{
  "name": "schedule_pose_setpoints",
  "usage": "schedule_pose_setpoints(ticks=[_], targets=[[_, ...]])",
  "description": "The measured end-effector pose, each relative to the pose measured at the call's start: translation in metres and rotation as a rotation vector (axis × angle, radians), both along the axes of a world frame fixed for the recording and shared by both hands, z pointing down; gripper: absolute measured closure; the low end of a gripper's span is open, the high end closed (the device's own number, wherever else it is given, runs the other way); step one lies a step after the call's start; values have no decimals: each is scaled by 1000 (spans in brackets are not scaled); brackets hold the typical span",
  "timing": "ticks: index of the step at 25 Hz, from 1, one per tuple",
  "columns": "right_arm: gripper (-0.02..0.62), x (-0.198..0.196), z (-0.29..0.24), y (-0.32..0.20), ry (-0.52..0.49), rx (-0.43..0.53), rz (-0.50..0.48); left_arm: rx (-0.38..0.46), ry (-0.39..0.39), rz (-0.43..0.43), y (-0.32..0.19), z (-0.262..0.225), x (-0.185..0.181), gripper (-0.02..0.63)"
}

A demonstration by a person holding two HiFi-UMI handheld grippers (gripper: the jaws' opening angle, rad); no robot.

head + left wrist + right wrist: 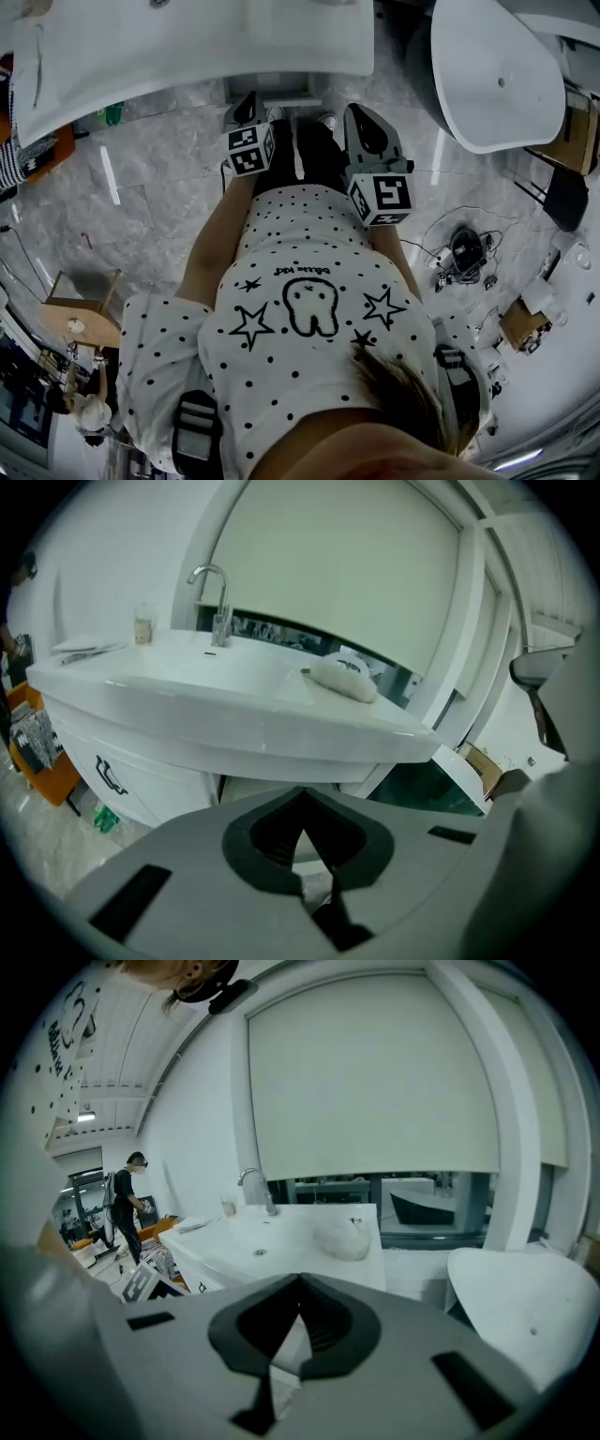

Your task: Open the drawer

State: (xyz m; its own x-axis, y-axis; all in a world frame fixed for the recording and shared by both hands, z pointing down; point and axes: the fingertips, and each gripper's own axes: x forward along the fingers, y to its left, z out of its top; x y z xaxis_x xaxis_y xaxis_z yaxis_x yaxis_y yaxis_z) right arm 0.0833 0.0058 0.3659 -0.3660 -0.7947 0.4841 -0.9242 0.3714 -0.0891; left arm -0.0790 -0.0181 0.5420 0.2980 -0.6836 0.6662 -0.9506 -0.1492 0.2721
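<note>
A white vanity with a chrome tap stands ahead. Under its basin is the white cabinet front with a black handle. In the head view the basin top hides that front. My left gripper hangs in the air short of the vanity, its jaws shut on nothing. My right gripper is held beside it, a little nearer the person's body, its jaws also shut and empty. Neither touches the cabinet.
A white rounded object and a small cup sit on the basin top. A white tub stands at the right. Cables lie on the marble floor, with a wooden stool at the left. Another person stands far off.
</note>
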Motion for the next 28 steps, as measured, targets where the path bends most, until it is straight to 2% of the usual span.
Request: schedule_pose_setpoints(ticks=[11,19,28], targets=[[581,-4,-2,-4,15,23,-25,120,-19,45,-24,-47,-5,603],[581,-2,-9,-11,7,69,-16,249,-45,94,-44,-86,-6,603],[581,8,-35,-8,5,118,11,347,-14,97,-40,-141,1,603]])
